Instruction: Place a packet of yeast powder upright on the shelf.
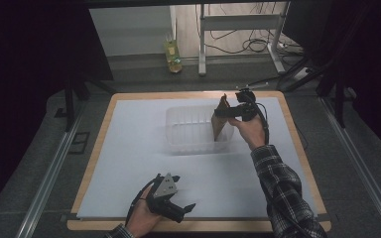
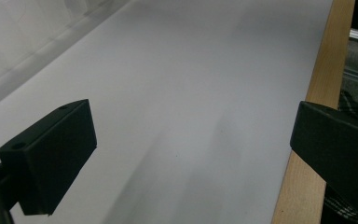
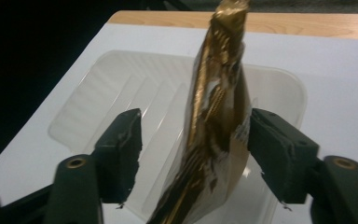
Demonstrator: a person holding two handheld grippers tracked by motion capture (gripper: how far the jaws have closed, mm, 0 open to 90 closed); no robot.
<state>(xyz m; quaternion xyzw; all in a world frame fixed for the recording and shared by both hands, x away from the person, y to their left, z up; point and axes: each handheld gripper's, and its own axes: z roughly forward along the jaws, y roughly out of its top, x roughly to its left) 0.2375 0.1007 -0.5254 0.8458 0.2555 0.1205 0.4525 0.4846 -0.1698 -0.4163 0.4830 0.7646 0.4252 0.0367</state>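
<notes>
the right gripper (image 1: 226, 112) hovers over the right end of a clear ribbed plastic tub (image 1: 191, 130) in the far middle of the white table sheet (image 1: 129, 148). a tall shiny gold-brown foil pouch (image 3: 214, 121) stands upright between its jaws, which are parted, one pad touching the pouch and the other apart. the left gripper (image 1: 182, 210) rests near the near edge, jaws wide and empty.

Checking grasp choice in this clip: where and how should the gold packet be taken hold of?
Probably across its flat faces at mid-height, from the person's side. The gold packet stands on edge in the clear tub, thin between the open right tongs, top tapering.
</notes>
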